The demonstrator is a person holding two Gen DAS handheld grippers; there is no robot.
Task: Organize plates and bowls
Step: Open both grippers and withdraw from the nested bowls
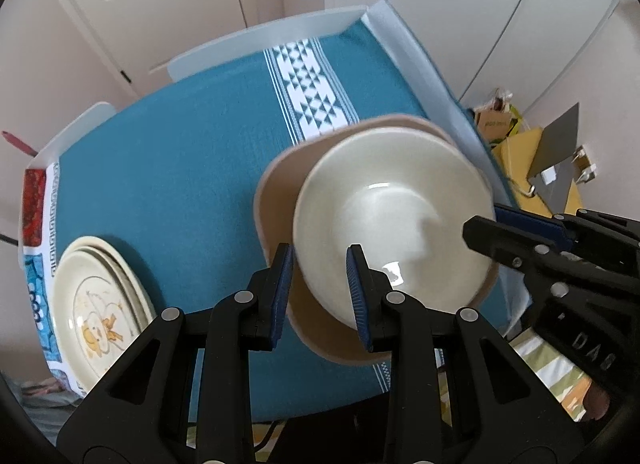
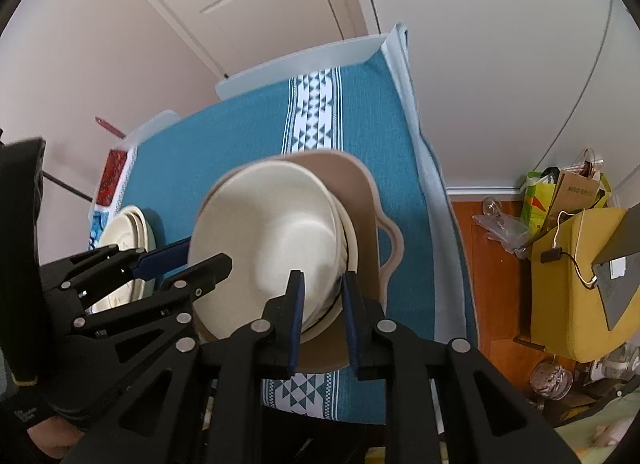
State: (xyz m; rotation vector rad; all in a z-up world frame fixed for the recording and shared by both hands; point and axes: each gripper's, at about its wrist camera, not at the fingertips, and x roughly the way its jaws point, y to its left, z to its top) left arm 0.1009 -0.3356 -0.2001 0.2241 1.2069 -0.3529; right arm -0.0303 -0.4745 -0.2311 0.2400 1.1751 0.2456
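Gripping opposite rims, both grippers clamp on the cream bowl (image 1: 394, 220): the left gripper (image 1: 320, 292) pinches the near-left edge, and the right gripper (image 2: 322, 312) pinches the right edge, where a second cream rim shows nested beneath. The bowl sits over a tan tray (image 2: 362, 200) with a looped handle, on the desk (image 1: 180, 168) under a teal cloth. Whether the bowl touches the tray cannot be told. A stack of cream plates (image 1: 100, 312) with a yellow cartoon print rests at the desk's left edge, well apart.
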